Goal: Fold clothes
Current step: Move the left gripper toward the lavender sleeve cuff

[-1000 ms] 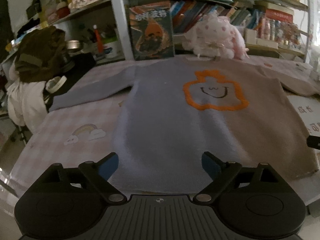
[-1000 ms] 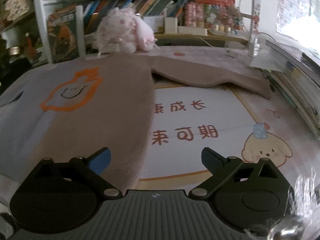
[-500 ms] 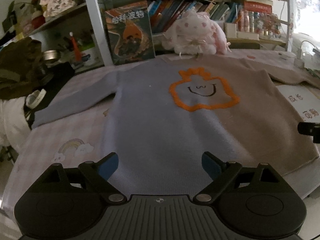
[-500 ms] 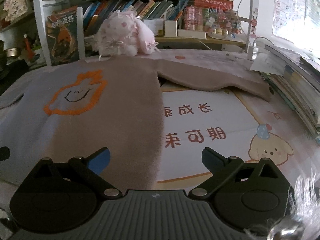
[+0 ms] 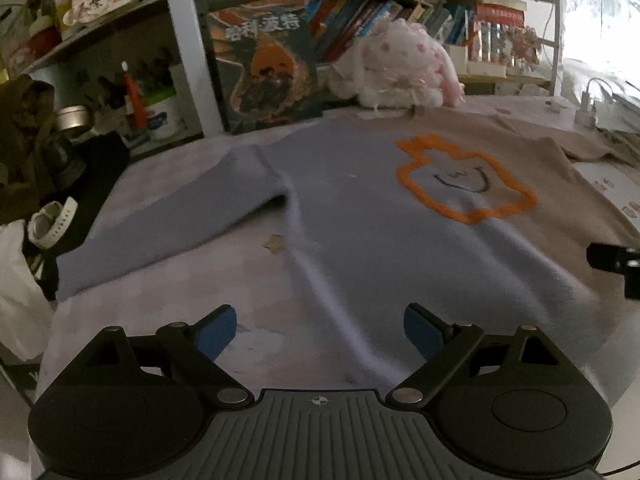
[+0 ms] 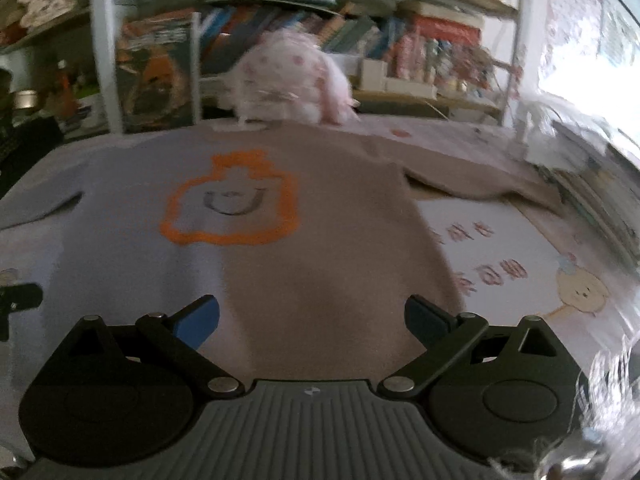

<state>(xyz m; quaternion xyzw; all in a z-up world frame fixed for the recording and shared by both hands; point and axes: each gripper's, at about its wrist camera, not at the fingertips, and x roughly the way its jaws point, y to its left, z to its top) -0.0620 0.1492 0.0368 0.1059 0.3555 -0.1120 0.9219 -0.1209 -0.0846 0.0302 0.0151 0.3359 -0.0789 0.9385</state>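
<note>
a: how are the claws?
b: left claw [image 5: 320, 330] is wide apart and holds nothing, over the sweater [image 5: 380, 248] hem. right claw [image 6: 312, 318] also wide apart, with nothing in it.
a: and the sweater?
b: flat on the tabletop [image 5: 168, 288], sleeves spread, a plush toy [image 5: 400, 70] behind the collar.

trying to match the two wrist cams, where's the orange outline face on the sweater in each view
Left wrist: the orange outline face sits right of centre, on the sweater, beyond the left gripper.
Right wrist: it sits left of centre, beyond the right gripper.
Shared landmark: the pink plush toy behind the collar.
</note>
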